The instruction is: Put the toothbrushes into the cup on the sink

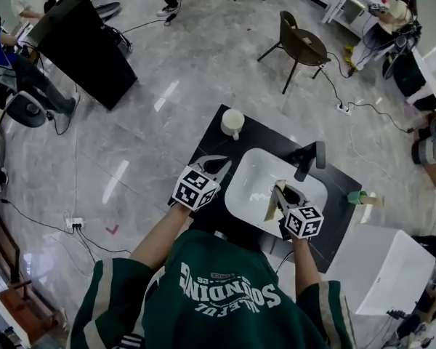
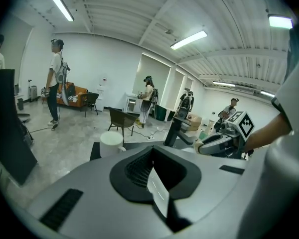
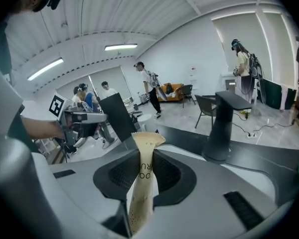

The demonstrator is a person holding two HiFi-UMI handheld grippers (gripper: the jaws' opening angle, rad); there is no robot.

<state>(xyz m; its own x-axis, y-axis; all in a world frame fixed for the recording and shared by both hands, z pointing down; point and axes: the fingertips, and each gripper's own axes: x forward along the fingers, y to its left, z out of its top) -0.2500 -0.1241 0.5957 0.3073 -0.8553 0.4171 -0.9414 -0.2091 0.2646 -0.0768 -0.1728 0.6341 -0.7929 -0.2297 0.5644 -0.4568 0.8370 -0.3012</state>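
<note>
A white cup (image 1: 232,122) stands on the far left corner of the black counter (image 1: 211,142), beside the white sink basin (image 1: 251,167); it also shows ahead in the left gripper view (image 2: 111,142). My left gripper (image 1: 219,167) hovers over the counter's left part, its jaws closed on a thin white toothbrush packet (image 2: 157,192). My right gripper (image 1: 278,193) is over the basin's near right side. It is shut on a beige paper-wrapped toothbrush (image 3: 142,183), which stands up between the jaws and also shows as a beige toothbrush wrapper (image 1: 272,203) from above.
A black faucet (image 1: 309,158) rises at the basin's far right. A green item (image 1: 357,197) lies off the counter's right end, with a white box (image 1: 381,267) nearer me. A chair (image 1: 301,46), a black cabinet (image 1: 83,46), floor cables and several people surround the sink.
</note>
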